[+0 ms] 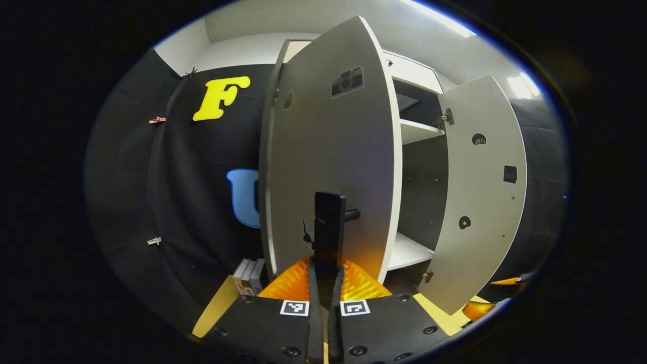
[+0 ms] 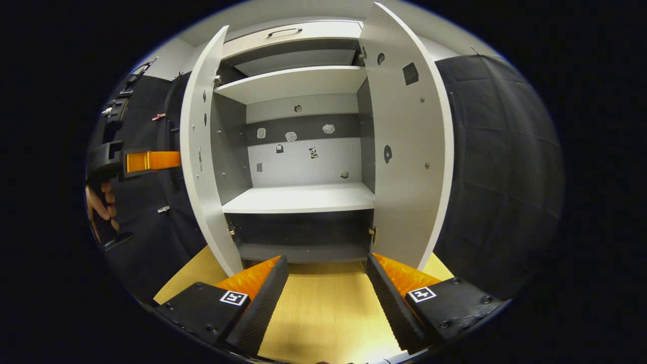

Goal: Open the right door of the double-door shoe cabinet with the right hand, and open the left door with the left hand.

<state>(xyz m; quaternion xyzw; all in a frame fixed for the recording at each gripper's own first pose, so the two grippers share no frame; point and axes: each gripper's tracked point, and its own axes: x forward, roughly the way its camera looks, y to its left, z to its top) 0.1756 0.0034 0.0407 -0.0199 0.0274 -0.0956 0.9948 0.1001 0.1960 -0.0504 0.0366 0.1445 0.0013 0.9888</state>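
Note:
Both doors of the white shoe cabinet (image 2: pixel 298 197) stand open. In the left gripper view, my left gripper (image 1: pixel 326 264) is shut on the black upright handle (image 1: pixel 329 217) on the outer face of the left door (image 1: pixel 328 141). The right door (image 1: pixel 480 192) is swung wide beyond it. In the right gripper view, my right gripper (image 2: pixel 327 283) is open and holds nothing, low in front of the cabinet, between the left door (image 2: pixel 199 151) and the right door (image 2: pixel 409 151). The left gripper (image 2: pixel 146 161) and the hand (image 2: pixel 98 202) holding it show behind the left door.
White shelves (image 2: pixel 293 81) inside the cabinet are bare. A drawer front with a handle (image 2: pixel 285 32) sits above them. Small boxes (image 1: pixel 249 277) stand on the yellow wood floor (image 2: pixel 323 313) beside the left door, against the black cloth wall (image 1: pixel 192 192).

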